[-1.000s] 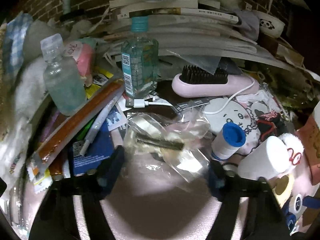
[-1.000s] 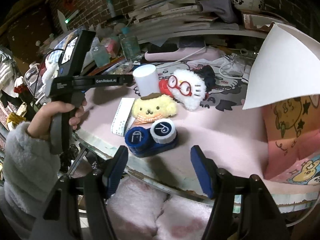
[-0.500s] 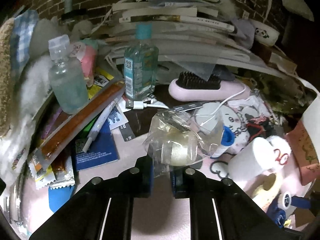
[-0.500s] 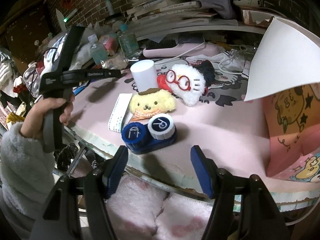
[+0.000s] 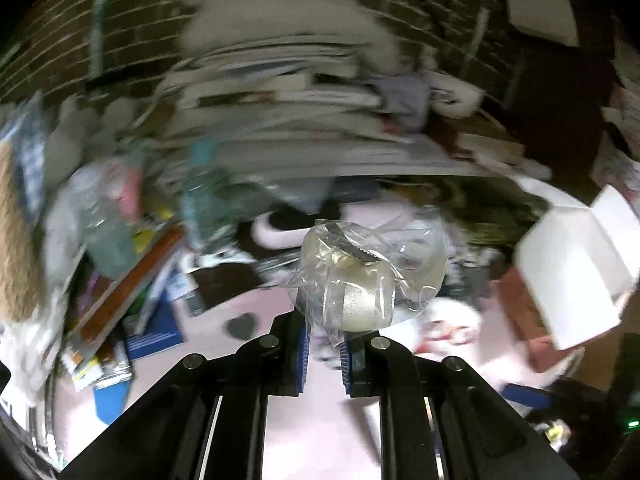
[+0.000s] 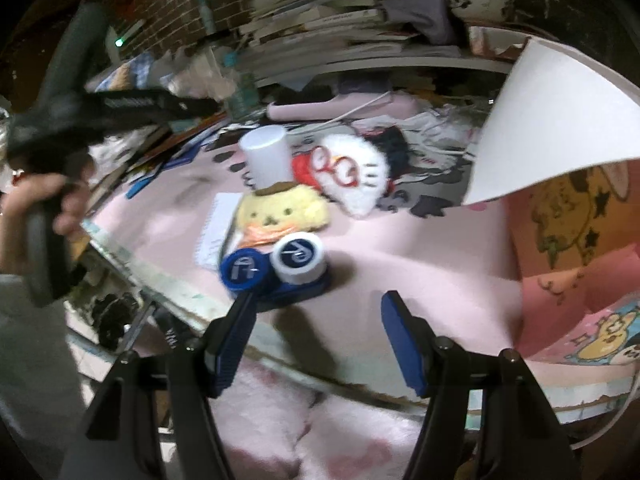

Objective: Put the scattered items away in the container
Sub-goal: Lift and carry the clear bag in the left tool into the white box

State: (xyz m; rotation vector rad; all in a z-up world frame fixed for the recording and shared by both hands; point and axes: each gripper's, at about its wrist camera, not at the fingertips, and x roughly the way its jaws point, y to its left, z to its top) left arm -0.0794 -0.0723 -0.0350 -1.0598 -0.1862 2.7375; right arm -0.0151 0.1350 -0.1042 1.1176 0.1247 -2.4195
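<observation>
Moved: left gripper came down around the clear bag and closed on it; bag now off the pink worktop.
Left jaws: pressed together, pinching the bag's lower edge; its bulk stands ahead of and above the tips.
Right gripper: jaws spread, empty; blue lens case just ahead of the left tip.
Doing it well: the pinch is thin, so carry steadily toward the pink box, ahead-right of the jaws.
</observation>
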